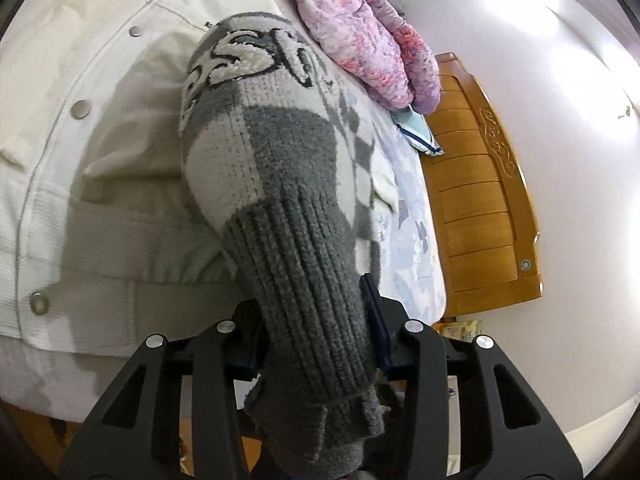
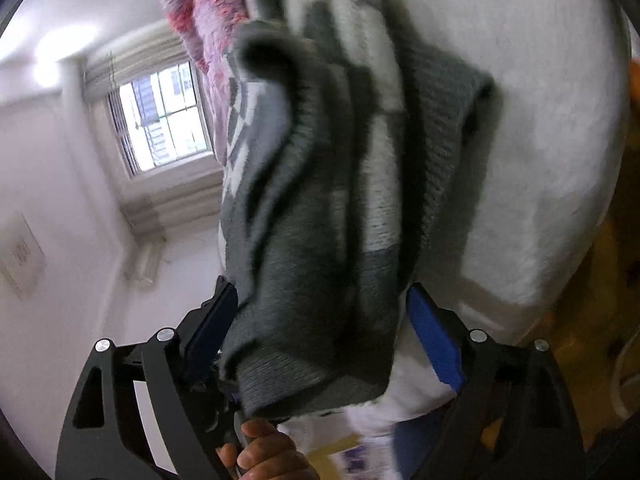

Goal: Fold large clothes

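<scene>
room: bedroom, a bed with a pale floral sheet [image 1: 404, 200] filling the middle of the left wrist view, a carved orange wooden headboard [image 1: 480, 200] at right, a barred window [image 2: 164, 116] at left of the right wrist view.
left gripper [image 1: 316, 344]: bottom centre of its view, jaws narrowed onto the ribbed dark grey cuff [image 1: 312, 300].
right gripper [image 2: 320, 320]: bottom centre of its view, blue pads set fairly wide, pressed on a thick bunch of knit; frame is blurred.
garment: grey and white chunky knit sweater with lettering [image 1: 256, 120], held off the bed between both tools, body trailing toward the upper centre.
handling: judged soft, floppy, fairly heavy for cloth; stretchy, so it sags. ribbed cuff and hem edges give the firmest hold.
nearby: white snap-button jacket [image 1: 80, 100] spread at left, under the sweater; pink and purple fluffy blanket [image 1: 360, 32] heaped at upper right.
</scene>
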`<action>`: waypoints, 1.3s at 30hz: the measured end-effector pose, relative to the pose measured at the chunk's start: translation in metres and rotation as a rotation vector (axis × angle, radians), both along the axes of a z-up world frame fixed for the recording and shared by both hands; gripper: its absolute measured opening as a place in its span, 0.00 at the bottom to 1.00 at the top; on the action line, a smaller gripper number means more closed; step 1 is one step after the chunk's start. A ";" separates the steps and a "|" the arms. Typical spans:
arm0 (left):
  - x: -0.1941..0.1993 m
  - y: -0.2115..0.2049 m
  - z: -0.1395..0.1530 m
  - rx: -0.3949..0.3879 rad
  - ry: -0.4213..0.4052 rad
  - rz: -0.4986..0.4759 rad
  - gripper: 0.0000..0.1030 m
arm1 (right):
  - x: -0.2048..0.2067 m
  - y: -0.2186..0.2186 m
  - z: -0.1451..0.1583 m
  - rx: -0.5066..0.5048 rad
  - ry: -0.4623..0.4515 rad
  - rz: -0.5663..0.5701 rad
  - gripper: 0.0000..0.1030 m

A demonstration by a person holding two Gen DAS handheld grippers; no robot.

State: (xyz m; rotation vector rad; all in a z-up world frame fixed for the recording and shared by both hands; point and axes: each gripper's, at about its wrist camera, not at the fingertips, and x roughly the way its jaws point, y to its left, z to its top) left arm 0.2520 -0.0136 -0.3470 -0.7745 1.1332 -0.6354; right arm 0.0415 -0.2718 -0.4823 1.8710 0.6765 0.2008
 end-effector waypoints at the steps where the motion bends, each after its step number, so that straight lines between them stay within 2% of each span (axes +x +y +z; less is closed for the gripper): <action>1: 0.002 -0.003 0.002 0.004 0.001 -0.003 0.40 | -0.001 -0.001 -0.004 0.031 -0.011 -0.011 0.82; 5: 0.008 -0.012 0.009 0.019 -0.002 -0.019 0.40 | -0.004 -0.004 -0.019 0.139 -0.054 -0.065 0.83; 8: 0.011 -0.012 0.010 0.022 0.000 -0.027 0.40 | 0.001 -0.015 -0.022 0.135 -0.116 -0.091 0.85; 10: 0.012 -0.012 0.008 0.019 0.004 -0.028 0.40 | 0.005 -0.017 -0.027 0.154 -0.148 -0.067 0.90; 21: 0.021 -0.012 0.004 0.008 0.040 -0.028 0.40 | 0.018 -0.009 -0.048 0.163 -0.103 -0.049 0.90; 24: 0.022 -0.012 0.004 0.009 0.045 -0.029 0.40 | 0.015 -0.015 -0.053 0.161 -0.084 -0.082 0.90; 26: 0.022 -0.012 0.003 0.021 0.041 -0.040 0.40 | 0.015 -0.023 -0.058 0.195 -0.077 -0.111 0.90; 27: 0.022 -0.011 0.002 0.030 0.038 -0.049 0.40 | 0.014 -0.030 -0.058 0.204 -0.086 -0.130 0.88; 28: 0.023 -0.012 0.002 0.043 0.035 -0.062 0.40 | 0.019 -0.037 -0.056 0.182 -0.089 -0.133 0.76; 29: 0.023 -0.012 0.000 0.062 0.035 -0.081 0.40 | 0.018 -0.048 -0.049 0.113 -0.098 -0.123 0.68; 31: 0.026 -0.013 -0.005 0.082 0.048 -0.121 0.43 | 0.019 -0.062 -0.037 0.008 -0.100 -0.078 0.46; 33: 0.027 -0.012 -0.013 0.096 0.066 -0.132 0.45 | 0.019 -0.067 -0.031 -0.021 -0.114 -0.052 0.41; 38: 0.028 -0.004 -0.025 0.091 0.072 -0.145 0.70 | 0.018 -0.082 -0.010 -0.163 -0.138 0.024 0.36; 39: 0.030 -0.001 -0.025 0.091 0.058 -0.161 0.70 | 0.021 -0.084 -0.004 -0.191 -0.144 0.039 0.36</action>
